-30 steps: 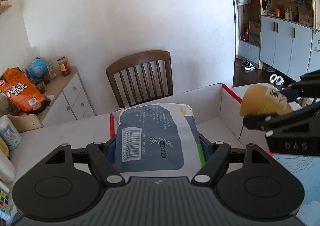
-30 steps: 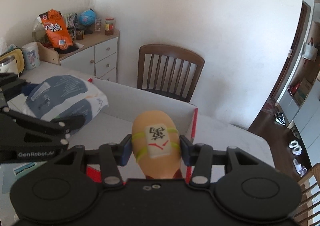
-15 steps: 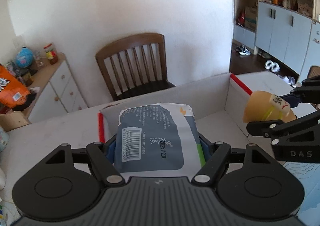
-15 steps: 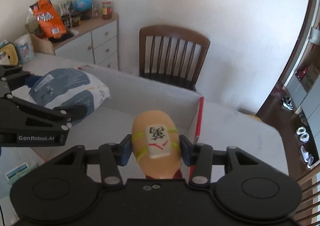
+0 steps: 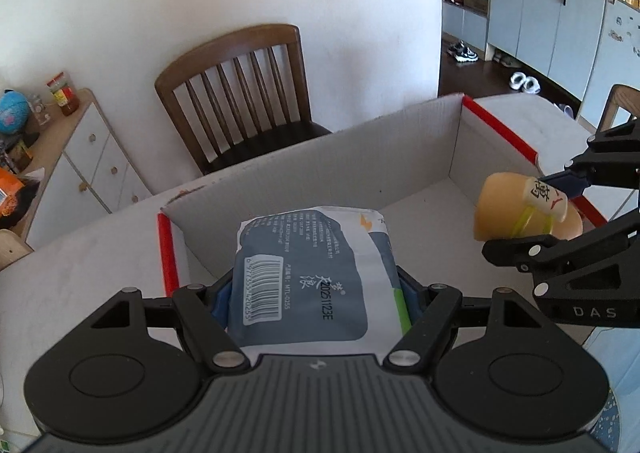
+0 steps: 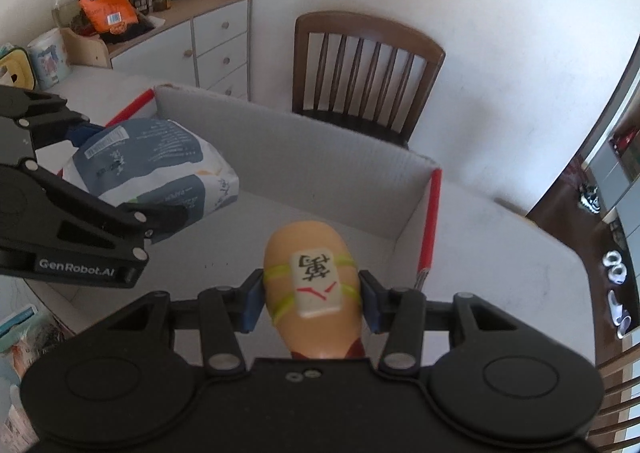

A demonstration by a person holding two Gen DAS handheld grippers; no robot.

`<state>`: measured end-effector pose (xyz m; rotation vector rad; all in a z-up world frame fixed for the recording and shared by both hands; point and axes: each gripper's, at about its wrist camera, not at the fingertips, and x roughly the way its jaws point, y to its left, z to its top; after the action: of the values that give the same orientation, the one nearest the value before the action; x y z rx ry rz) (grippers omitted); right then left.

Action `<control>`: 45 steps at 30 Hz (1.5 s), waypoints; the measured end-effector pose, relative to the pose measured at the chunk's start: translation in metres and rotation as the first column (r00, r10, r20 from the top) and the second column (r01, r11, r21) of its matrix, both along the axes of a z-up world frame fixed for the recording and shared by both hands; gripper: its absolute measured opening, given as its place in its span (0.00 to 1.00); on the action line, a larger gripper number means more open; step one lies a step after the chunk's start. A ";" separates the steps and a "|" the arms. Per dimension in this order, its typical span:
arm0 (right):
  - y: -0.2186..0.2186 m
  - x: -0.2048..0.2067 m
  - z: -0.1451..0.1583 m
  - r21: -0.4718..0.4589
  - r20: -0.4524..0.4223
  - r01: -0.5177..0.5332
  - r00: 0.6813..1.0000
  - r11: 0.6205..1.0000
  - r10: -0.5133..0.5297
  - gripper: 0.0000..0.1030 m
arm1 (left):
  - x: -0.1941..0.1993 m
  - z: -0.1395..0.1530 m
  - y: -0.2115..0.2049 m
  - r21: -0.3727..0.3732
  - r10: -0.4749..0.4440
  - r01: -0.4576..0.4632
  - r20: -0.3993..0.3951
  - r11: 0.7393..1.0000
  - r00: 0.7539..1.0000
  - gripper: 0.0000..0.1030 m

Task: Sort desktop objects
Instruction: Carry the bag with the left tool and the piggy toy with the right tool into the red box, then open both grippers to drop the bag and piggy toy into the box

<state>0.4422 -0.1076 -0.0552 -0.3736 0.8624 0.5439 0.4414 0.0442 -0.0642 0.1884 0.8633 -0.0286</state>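
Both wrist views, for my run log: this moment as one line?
left tongs: shut on wipes pack | right tongs: shut on tan toy | both over open box

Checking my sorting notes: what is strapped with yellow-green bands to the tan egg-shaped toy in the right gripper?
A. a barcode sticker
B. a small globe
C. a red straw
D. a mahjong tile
D: a white mahjong tile sits under the bands on the tan toy that the right gripper clamps.
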 end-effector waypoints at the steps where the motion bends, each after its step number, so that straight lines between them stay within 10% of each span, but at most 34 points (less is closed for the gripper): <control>1: 0.000 0.001 -0.001 0.001 -0.009 0.000 1.000 1.000 0.000 0.46 | 0.001 -0.002 0.000 0.003 -0.004 0.004 -0.006 1.000 1.000 0.74; 45: 0.039 0.010 -0.031 -0.167 -0.123 -0.154 0.983 0.974 0.134 0.57 | 0.039 -0.047 -0.007 0.044 -0.065 0.079 -0.270 0.996 0.961 0.77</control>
<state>0.4524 -0.0689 -0.0865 -0.5750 0.9989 0.6291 0.4801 0.0371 -0.1110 0.2713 1.1286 -0.1009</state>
